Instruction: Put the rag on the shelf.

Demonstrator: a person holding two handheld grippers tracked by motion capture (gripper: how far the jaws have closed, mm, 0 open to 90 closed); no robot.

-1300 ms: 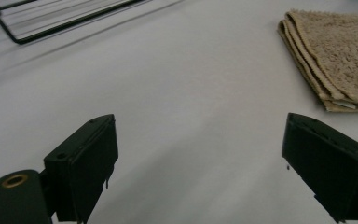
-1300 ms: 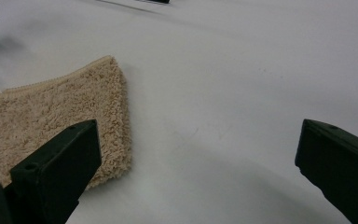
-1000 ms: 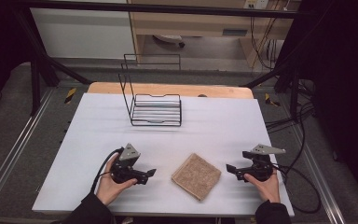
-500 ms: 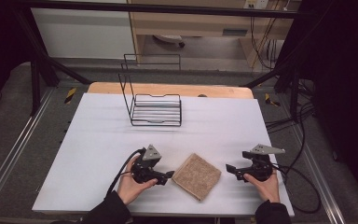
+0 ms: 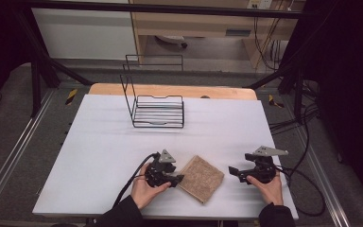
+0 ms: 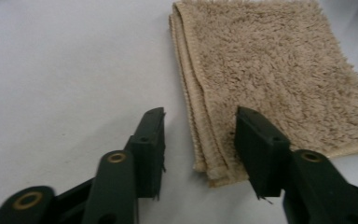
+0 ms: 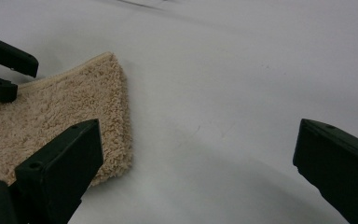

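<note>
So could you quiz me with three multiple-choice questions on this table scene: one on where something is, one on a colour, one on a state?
1. Where does the wire rack stand?
A. at the table's far side
B. beside the right tool
C. on the towel

2. What colour is the folded towel?
A. blue
B. beige
C. red

3. How are the jaws of the right tool?
A. clamped on the towel
C. shut on nothing
B. wide open, nothing held

Answers:
1 A, it stands beyond the towel.
2 B, its pile looks sandy.
3 B, bare table lies between them.

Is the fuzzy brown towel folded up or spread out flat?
Folded. The towel shows stacked layers along its edge near the left gripper.
</note>
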